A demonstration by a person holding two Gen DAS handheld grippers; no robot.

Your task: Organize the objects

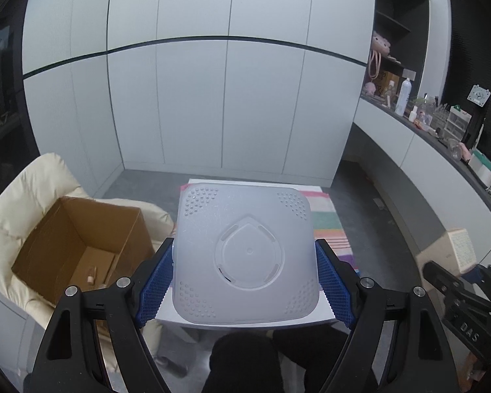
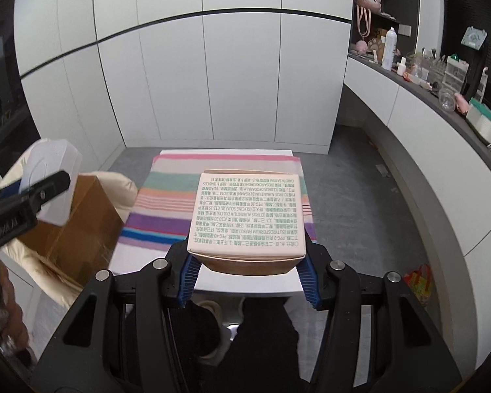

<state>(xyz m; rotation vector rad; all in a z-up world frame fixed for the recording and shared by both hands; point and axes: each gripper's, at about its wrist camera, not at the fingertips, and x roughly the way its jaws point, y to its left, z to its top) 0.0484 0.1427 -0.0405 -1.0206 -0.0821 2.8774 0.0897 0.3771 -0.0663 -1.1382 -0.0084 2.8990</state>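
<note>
Left wrist view shows my left gripper (image 1: 245,281) clamping a white plastic lid (image 1: 245,255) at centre frame, my right gripper (image 2: 247,273) clasps a printed carton (image 2: 247,216), and the cardboard box (image 1: 81,245) at lower left looks nearly empty, so most sorting remains.

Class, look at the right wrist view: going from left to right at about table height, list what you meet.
Left gripper holding the translucent white lid → cardboard box on the cream cushion → striped cloth → pink printed box held in the right gripper → grey floor → white cabinets.
</note>
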